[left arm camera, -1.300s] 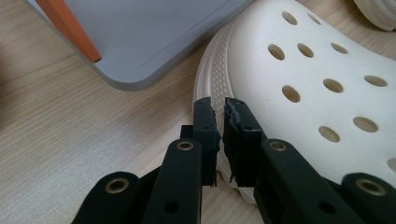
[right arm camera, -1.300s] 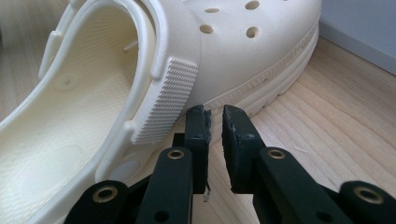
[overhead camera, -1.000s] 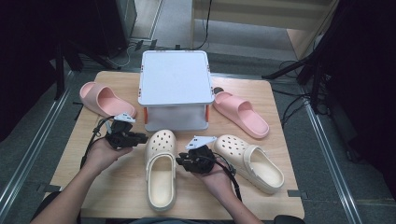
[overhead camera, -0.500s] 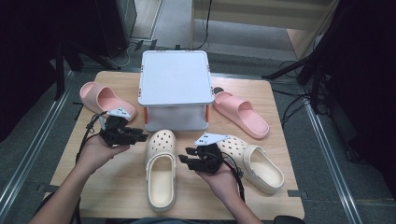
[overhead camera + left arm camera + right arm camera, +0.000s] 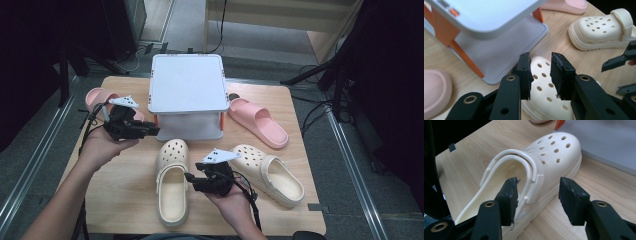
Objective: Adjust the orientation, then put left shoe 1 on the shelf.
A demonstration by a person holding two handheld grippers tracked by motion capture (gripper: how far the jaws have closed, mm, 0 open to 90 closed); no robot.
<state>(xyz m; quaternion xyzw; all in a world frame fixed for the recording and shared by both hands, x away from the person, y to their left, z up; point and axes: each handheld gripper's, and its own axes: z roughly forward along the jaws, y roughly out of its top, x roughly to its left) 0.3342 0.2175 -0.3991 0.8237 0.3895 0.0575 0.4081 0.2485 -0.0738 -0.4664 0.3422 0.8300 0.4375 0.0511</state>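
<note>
A cream clog (image 5: 172, 185) lies toe-away at the table's front middle, and its twin (image 5: 272, 172) lies to the right. My right gripper (image 5: 189, 177) is open at the first clog's right side. In the right gripper view its jaws (image 5: 537, 200) straddle that clog's (image 5: 549, 152) side wall by the strap hinge without closing on it. My left gripper (image 5: 154, 131) hovers by the rack's front left leg, pointing right. In the left gripper view its jaws (image 5: 540, 75) stand narrowly open with nothing between them, above the clog's toe (image 5: 544, 100).
A white two-tier rack (image 5: 187, 85) with orange legs stands at the table's back middle. One pink slide (image 5: 97, 96) lies left of it, and another (image 5: 257, 120) lies to its right. The lower shelf (image 5: 499, 52) holds nothing. Bare wood spans the front left.
My left gripper has moved away from the person, toward the rack's left leg. My right gripper shifted slightly back to the first clog's side.
</note>
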